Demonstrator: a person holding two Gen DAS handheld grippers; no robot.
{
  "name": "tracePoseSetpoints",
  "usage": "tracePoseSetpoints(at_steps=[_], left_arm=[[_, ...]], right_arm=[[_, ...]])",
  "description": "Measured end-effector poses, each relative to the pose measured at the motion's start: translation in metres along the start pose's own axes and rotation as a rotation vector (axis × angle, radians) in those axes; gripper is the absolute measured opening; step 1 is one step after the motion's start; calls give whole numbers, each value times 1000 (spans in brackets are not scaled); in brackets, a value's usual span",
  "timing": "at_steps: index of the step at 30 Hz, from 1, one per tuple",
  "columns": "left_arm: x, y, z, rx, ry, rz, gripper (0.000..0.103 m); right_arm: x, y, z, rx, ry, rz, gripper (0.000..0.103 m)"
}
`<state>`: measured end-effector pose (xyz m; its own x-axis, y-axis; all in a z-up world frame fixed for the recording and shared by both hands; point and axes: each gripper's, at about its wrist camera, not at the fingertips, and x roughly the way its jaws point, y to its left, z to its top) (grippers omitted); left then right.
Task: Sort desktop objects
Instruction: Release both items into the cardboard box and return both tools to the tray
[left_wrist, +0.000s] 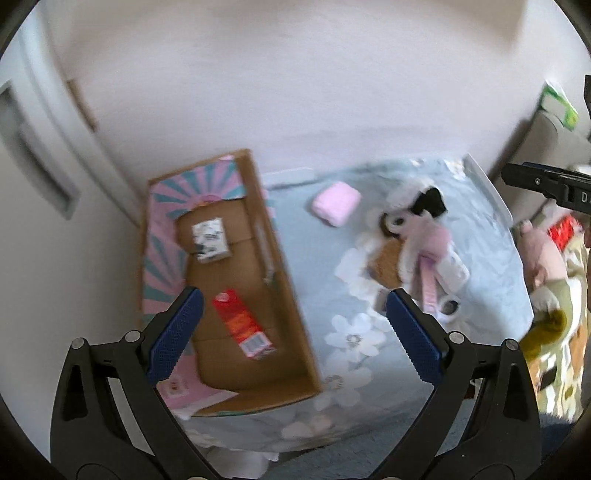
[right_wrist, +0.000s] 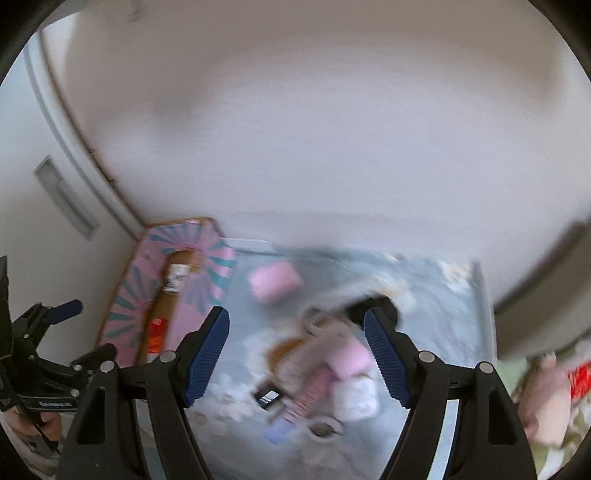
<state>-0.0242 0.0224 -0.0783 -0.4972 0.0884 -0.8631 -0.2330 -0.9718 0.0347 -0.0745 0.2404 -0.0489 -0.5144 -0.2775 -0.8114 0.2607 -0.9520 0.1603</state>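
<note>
The long open brown cardboard box (left_wrist: 236, 280) stands left of the jumbled pile of small pink, white and brown objects (left_wrist: 417, 251). The pile lies ahead of the right gripper (right_wrist: 295, 354), nearer than the left gripper (left_wrist: 291, 332); both gape empty.

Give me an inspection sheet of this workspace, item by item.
Surface: floral cloth over the table.
Job's things: open cardboard box at left holds a red carton and a white packet; pink block alone on the cloth.
Clutter: blurred pile of pink, white and black items mid-cloth; exact items cannot be told.
Tongs: left tongs open, empty, above the box edge; right tongs open, empty, above the pile.
Cables: nothing seen.
Surroundings: plain wall behind; plush toys at right.
</note>
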Motion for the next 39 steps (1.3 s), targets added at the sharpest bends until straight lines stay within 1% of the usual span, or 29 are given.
tracePoseSetpoints(at_steps=[4,7,10,14,17,23,26,28,36,39], left_arm=[[16,-25,-4,42,33,-24,99],[29,-45,-8,65,59,-58,99],[43,-64,-16,89,83,-96,99],[58,-88,-26,114,120,-131,99],[68,-105,-35,114,140,-182,99],[93,-124,-50,74,136,-269,99],[113,-132,-54,64,170,-278,94],[119,-137,-56,71,173,-277,91],[133,-145,-58,88,173,-255,90],[140,-143,-58,81,179,-247,87]], right_arm=[[-1,-31,-21,32,24,-56,72],[4,-39,-39,8,52,-111,72],[11,-47,-56,-19,89,-139,72],[23,-61,-77,-19,146,-124,72],[31,-70,-90,-11,180,-108,72],[49,-79,-105,-23,205,-53,72],[63,-82,-111,-21,226,-35,72],[70,-83,-113,-20,236,-18,72],[87,-82,-118,-67,244,-3,72],[96,-79,-118,-73,255,16,72]])
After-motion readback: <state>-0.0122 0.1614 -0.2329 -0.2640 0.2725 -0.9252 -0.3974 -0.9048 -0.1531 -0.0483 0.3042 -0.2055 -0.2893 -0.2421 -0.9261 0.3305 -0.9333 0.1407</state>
